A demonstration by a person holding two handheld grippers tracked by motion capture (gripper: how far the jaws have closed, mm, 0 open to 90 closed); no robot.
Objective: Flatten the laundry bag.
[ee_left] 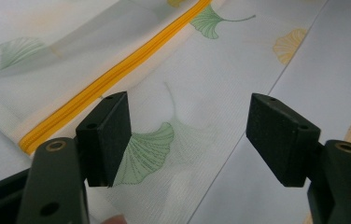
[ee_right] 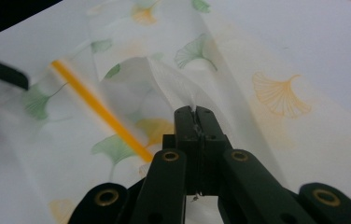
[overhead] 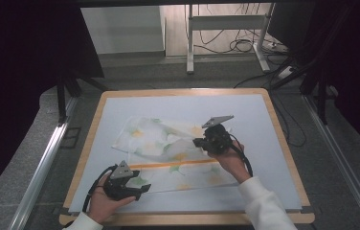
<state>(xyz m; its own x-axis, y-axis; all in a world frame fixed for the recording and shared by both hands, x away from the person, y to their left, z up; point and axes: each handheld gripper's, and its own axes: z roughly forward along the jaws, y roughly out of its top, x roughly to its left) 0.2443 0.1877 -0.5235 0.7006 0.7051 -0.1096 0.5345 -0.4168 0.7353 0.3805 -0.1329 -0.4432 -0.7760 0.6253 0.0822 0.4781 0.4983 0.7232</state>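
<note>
Here, in the high view, a person is working on a thin white cloth bag [overhead: 168,153] printed with green and yellow leaves, lying on the pale mat of the table [overhead: 264,120]. The right gripper [overhead: 201,143] is sitting over the middle of the bag, and the left gripper [overhead: 142,189] is resting at the bag's near left corner. The yellow zipper [overhead: 168,164] is running across between them, so the bag's long axis is going from one gripper towards the other, and the right hand is the nearer one to the raised fabric.

In the left gripper view, the jaws are standing wide apart and are holding nothing. The bag [ee_left: 173,116] is lying flat under and just ahead of them, with a green leaf print between the pads, and the zipper [ee_left: 117,74] is passing diagonally beyond the left pad.

In the right gripper view, the right gripper [ee_right: 195,112] is closed tight on a pinch of the fabric, which is lifting into a small tent [ee_right: 164,79] directly ahead of the tips. The zipper [ee_right: 94,109] is lying to the left of the jaws. I judge that the coming move is depending on pulling this layer away from the left gripper's side.
</note>
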